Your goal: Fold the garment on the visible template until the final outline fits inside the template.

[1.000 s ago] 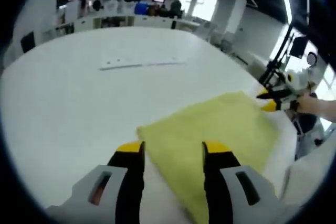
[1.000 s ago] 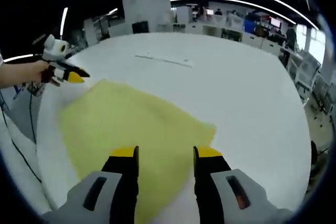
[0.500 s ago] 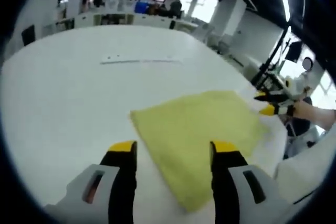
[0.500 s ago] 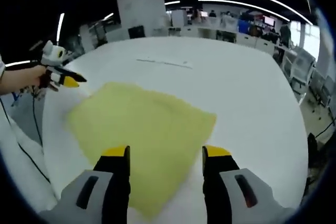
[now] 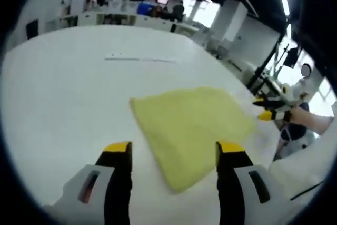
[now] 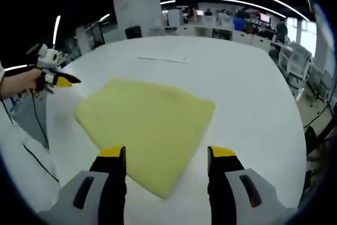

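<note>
A folded yellow cloth [image 5: 184,125] lies flat on the white table [image 5: 63,93], a rough square with one corner pointing at me. My left gripper [image 5: 174,150] hovers open just short of its near corner, nothing between the jaws. In the right gripper view the same cloth [image 6: 147,117] lies ahead, and my right gripper [image 6: 166,154] is open above its near corner. Each gripper appears in the other's view, held by a hand: the right gripper [image 5: 269,108] past the cloth's right side, the left gripper [image 6: 52,77] past its left side. A thin pale line mark [image 5: 142,59] crosses the table beyond the cloth.
The table edge [image 6: 52,146] curves close by on the left of the right gripper view, with cables [image 6: 31,130] hanging beyond it. A dark stand [image 5: 268,67] rises off the table's right side. Desks and office chairs [image 6: 295,59] fill the background.
Both grippers have drawn back and up from the cloth, and their jaws have spread a little wider. The cloth stays flat on the table.
</note>
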